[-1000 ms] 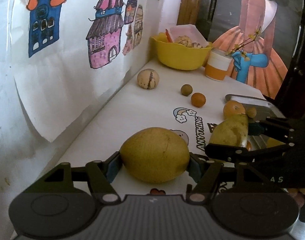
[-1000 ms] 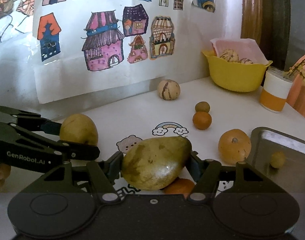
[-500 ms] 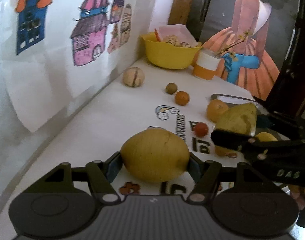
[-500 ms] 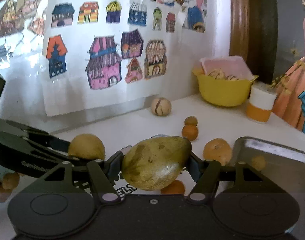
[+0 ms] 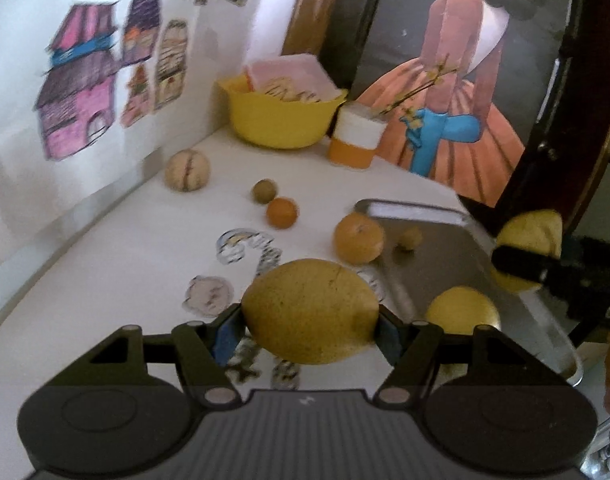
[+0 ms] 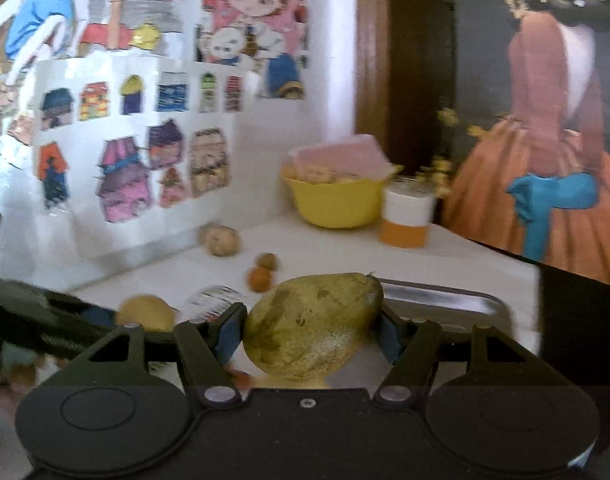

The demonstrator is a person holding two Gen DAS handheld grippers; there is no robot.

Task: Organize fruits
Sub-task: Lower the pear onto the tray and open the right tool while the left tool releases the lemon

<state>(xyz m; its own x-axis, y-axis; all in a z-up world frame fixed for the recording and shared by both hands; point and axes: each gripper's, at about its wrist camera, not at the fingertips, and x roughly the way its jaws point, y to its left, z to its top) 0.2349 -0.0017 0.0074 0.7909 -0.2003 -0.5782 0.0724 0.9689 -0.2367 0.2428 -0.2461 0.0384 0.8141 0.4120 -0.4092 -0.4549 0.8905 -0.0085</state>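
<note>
My left gripper point(image 5: 309, 316) is shut on a round yellow-brown fruit point(image 5: 309, 310), held above the white table just left of a metal tray point(image 5: 445, 256). The tray holds a yellow fruit point(image 5: 463, 310) and a small yellow one point(image 5: 409, 237). My right gripper point(image 6: 311, 326) is shut on a greenish, brown-spotted mango point(image 6: 313, 324), lifted in front of the tray point(image 6: 445, 298). In the left wrist view the right gripper point(image 5: 541, 266) appears over the tray's right side with the mango point(image 5: 531, 238). An orange point(image 5: 359, 238) lies by the tray's left edge.
Loose on the table lie a striped beige fruit point(image 5: 187, 170), a small brown fruit point(image 5: 263, 191) and a small orange one point(image 5: 281, 212). A yellow bowl point(image 5: 279, 120) and an orange-white cup point(image 5: 357, 140) stand at the back. Picture-covered wall on the left.
Both grippers have risen and swung right, toward the tray, each still holding its fruit. The right gripper with the mango now hangs over the tray's right side.
</note>
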